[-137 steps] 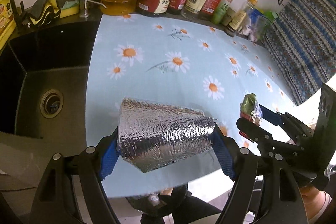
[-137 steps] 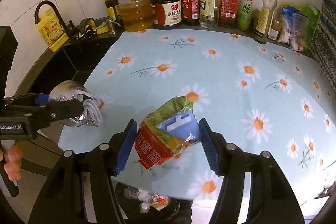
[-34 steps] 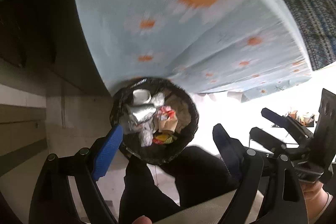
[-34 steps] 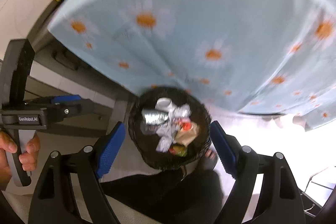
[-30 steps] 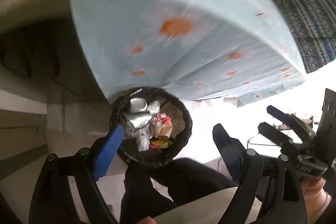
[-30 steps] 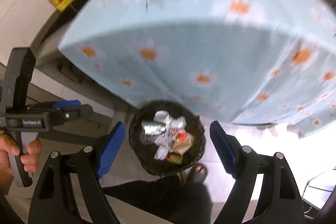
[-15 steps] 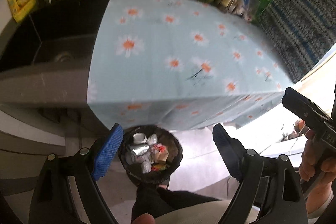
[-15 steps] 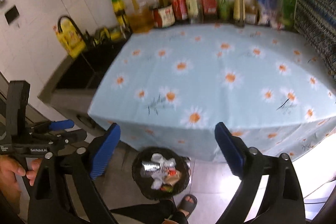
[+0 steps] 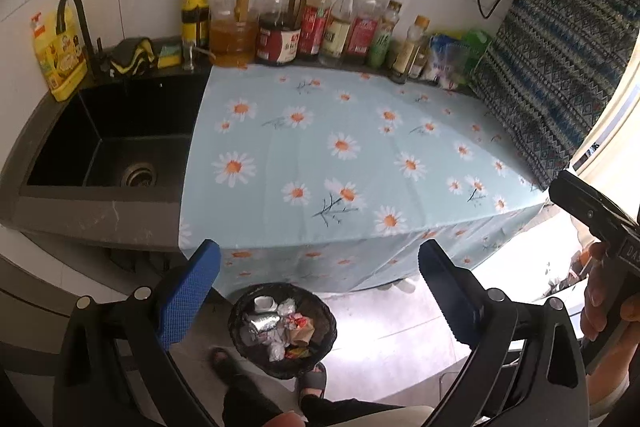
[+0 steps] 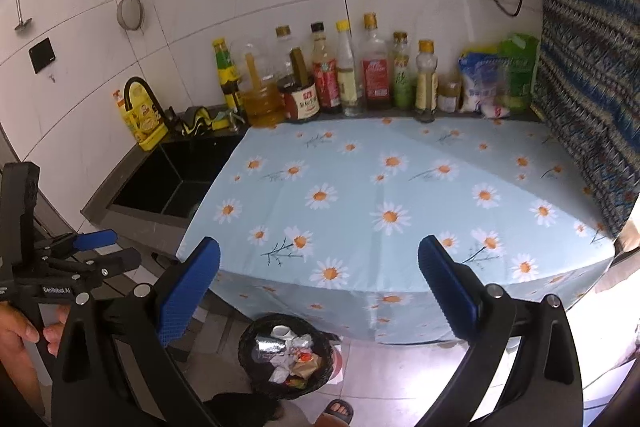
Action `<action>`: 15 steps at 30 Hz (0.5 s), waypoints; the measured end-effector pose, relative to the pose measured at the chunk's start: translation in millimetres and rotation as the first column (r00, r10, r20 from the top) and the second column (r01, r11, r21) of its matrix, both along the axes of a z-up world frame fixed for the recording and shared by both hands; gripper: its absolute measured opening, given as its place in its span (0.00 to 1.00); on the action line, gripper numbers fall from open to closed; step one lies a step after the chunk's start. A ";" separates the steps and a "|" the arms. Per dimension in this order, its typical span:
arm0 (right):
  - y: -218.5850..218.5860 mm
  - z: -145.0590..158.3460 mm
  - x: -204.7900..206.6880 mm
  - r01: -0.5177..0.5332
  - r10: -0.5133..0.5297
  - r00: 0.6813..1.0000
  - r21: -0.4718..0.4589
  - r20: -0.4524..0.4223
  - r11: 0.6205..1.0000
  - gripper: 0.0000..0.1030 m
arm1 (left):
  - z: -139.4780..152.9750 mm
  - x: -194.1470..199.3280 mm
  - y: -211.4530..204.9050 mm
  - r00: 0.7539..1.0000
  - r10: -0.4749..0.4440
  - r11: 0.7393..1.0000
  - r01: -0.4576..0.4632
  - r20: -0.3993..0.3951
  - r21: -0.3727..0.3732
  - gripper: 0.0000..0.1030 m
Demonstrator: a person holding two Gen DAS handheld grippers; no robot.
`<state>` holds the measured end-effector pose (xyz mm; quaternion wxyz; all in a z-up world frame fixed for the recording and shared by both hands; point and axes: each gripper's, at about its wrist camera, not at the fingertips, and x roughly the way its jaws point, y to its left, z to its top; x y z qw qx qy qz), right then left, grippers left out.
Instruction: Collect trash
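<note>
A black trash bin (image 9: 239,337) (image 10: 246,351) stands on the floor in front of the counter. It holds crumpled foil (image 9: 262,323) (image 10: 269,346), wrappers and paper. My left gripper (image 9: 316,265) hangs high above the bin; its blue-padded jaws are opening and nothing is between them. My right gripper (image 10: 318,259) hovers just as high, its jaws also opening with nothing between them. The right wrist view shows the left gripper (image 10: 110,250) at the left edge, held in a hand. No trash lies on the daisy cloth (image 9: 360,147) (image 10: 400,187) over the counter.
A dark sink (image 9: 112,147) (image 10: 172,179) adjoins the counter on the left. Several sauce and oil bottles (image 9: 280,27) (image 10: 340,79) line the back wall. Patterned fabric (image 9: 560,67) hangs at the right. A person's sandalled feet (image 9: 312,383) stand by the bin.
Both grippers have risen from close over the bin to well above counter height, so the bin looks smaller. Both pairs of jaws stand wider. The foil and wrapper held earlier now lie in the bin.
</note>
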<state>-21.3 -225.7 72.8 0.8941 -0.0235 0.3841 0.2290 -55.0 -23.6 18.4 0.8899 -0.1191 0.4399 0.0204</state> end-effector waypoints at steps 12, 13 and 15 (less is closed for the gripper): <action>-3.5 14.8 -6.9 0.044 -0.044 0.999 0.016 0.001 0.999 0.95 | 25.3 -4.9 -8.5 0.997 -0.064 0.995 0.060 0.045 0.079 0.93; -3.2 14.8 -6.7 0.047 -0.047 0.999 0.014 0.002 0.999 0.95 | 25.7 -4.9 -7.8 0.997 -0.065 0.996 0.062 0.041 0.071 0.93; -3.0 14.5 -6.2 0.049 -0.049 0.999 0.011 -0.002 0.999 0.95 | 26.9 -5.3 -7.6 0.997 -0.069 0.995 0.066 0.040 0.070 0.93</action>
